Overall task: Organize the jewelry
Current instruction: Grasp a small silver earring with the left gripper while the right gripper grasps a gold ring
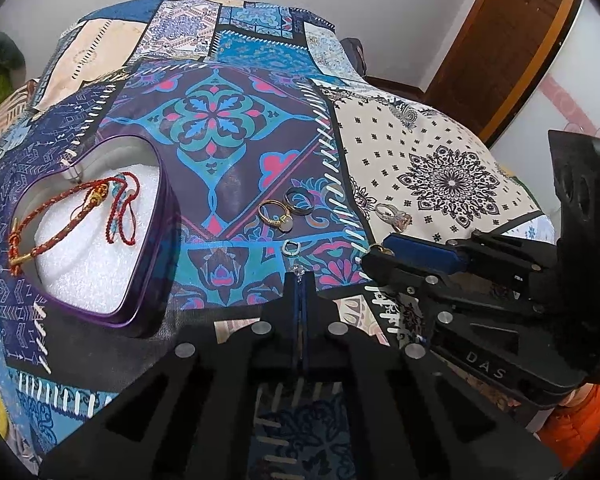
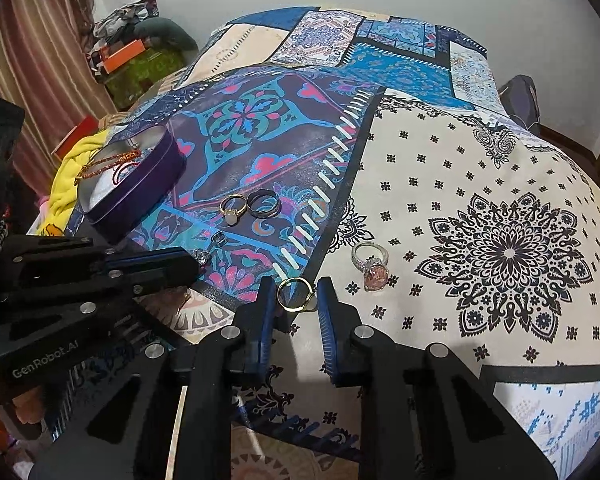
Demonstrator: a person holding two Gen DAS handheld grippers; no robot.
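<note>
- Lying flat on the patchwork cloth [image 2: 480, 168], right at the seam between the cream panel and the dark floral one: a thin gold ring [image 2: 295, 294], sitting between the two blue-padded fingers of the right hand-held gripper [image 2: 293, 304].
- Standing spread around that gold ring, the right jaws are not yet closing; one pad looks to be touching or nearly touching the ring's right edge, though contact cannot be told for sure.
- Needing only a straight squeeze, going by the layout, since the ring is already lying inside the gap and, being round, is offering no long axis to line up with.
- Pinching a tiny clear-stoned piece [image 1: 299, 269] at its tips: the left hand-held gripper [image 1: 299, 276], jaws pressed together, hovering just left of the right one.
- Resting further out on the cream panel, to the right and beyond the gold ring: a silver ring with a pink stone [image 2: 370, 262].
- Waiting on the dark floral panel, farther off: a gold ring with a pale stone [image 2: 233, 209], a dark band [image 2: 264, 204] touching it, and a small silver loop [image 2: 218, 237] nearer in.
- Sitting far left: the purple heart-shaped tin [image 1: 100, 240] with white lining, already holding red and gold cord bracelets [image 1: 72, 212].
- Being nearer the tin, the left side looks better placed for a drop there.
</note>
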